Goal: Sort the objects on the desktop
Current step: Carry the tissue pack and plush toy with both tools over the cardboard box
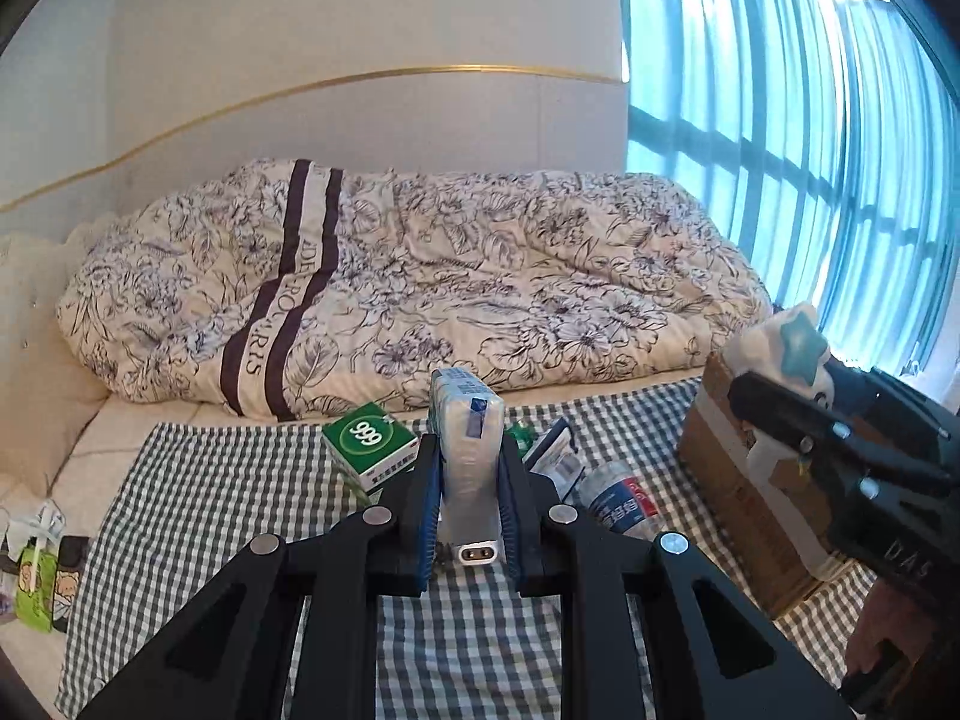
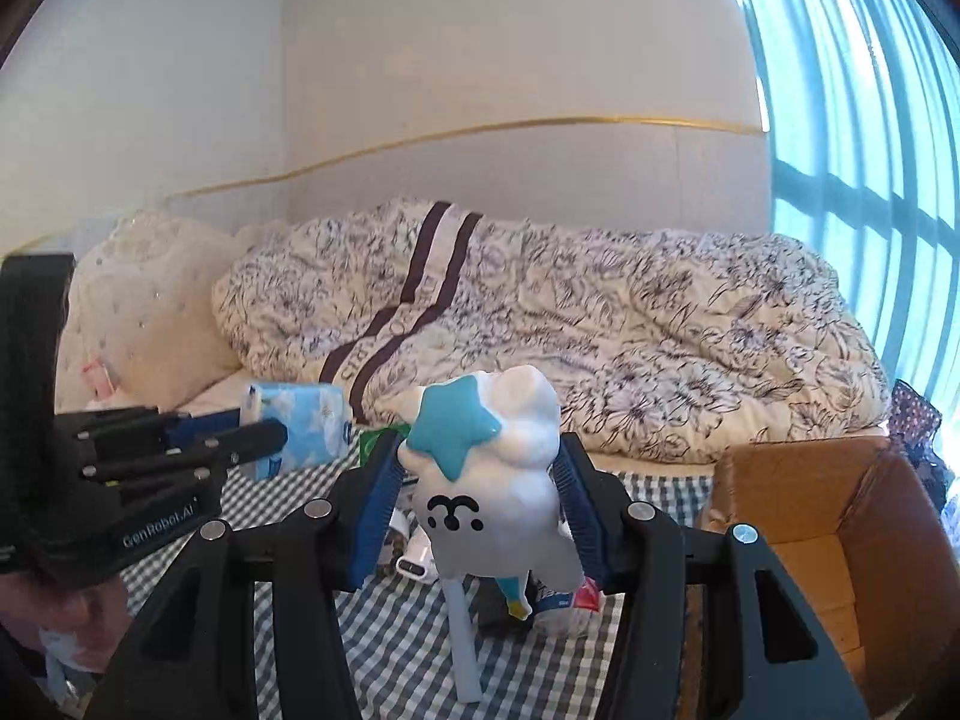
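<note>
Left claw [image 1: 467, 501]: clamped on a tissue pack [image 1: 467, 420], pack upright between the blue pads, sticking out past the tips. A small white charger [image 1: 478, 553] with a two-slot socket sits on the checked cloth [image 1: 240, 480] right under the pack, between the fingers.

Just beyond the tips, on the cloth: green box [image 1: 370, 443] marked 999 at 11 o'clock, a lying plastic bottle [image 1: 621, 504] with red-blue label at 2 o'clock, a flat white-blue packet [image 1: 555, 453] between bottle and tissue pack. Cardboard box [image 1: 744, 480] at 3 o'clock, near the cloth's right edge. Green snack bag [image 1: 39, 579] far out at 9 o'clock, off the cloth.

Right claw [image 2: 477, 498]: clamped on a white cloud-shaped toy [image 2: 504, 480] with a teal star and a drawn face; pale blue stick hangs down from it. It is held above the cloth, cardboard box open-topped at 3 o'clock, near. In the left view this claw [image 1: 774, 414] with the toy is at the box's near top edge; cannot tell if it is over the opening.

Right view also shows the left claw at 9 o'clock with its tissue pack, well apart from the toy.

Far: rumpled flower-print quilt [image 1: 420, 276] across the bed, cream pillow [image 2: 150, 312] at 10 o'clock, window [image 1: 810, 150] at 2 o'clock.
</note>
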`<act>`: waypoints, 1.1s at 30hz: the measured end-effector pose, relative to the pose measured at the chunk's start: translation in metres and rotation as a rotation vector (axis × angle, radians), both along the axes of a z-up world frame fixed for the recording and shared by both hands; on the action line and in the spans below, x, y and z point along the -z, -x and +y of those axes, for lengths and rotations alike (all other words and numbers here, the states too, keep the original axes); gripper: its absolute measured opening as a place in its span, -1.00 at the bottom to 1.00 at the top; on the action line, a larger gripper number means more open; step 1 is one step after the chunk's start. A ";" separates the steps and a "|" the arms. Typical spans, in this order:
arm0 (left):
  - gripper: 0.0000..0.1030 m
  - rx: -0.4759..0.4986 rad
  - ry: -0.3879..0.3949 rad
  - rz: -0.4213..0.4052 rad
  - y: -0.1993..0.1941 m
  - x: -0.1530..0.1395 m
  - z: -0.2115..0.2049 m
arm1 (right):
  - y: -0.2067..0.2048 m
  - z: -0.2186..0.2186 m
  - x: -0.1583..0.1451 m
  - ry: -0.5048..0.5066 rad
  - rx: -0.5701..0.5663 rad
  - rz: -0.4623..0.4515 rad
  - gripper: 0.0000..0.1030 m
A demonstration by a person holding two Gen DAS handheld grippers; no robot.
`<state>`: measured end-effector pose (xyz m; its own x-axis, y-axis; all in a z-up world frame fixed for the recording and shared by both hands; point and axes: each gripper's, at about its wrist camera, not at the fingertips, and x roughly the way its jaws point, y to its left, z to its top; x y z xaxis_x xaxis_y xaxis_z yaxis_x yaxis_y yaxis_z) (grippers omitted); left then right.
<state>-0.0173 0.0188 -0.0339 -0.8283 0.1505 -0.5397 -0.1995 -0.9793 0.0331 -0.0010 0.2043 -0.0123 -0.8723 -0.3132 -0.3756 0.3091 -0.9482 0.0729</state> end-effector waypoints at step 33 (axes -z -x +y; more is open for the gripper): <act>-0.65 0.188 -0.034 0.063 -0.022 -0.034 0.104 | -0.073 0.133 -0.046 0.107 0.319 0.111 -0.01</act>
<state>0.0050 0.1225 0.0001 -0.8158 0.3234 -0.4794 -0.3779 -0.9257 0.0185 0.0724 0.3372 0.0338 -0.9662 -0.0510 -0.2528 0.0104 -0.9872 0.1595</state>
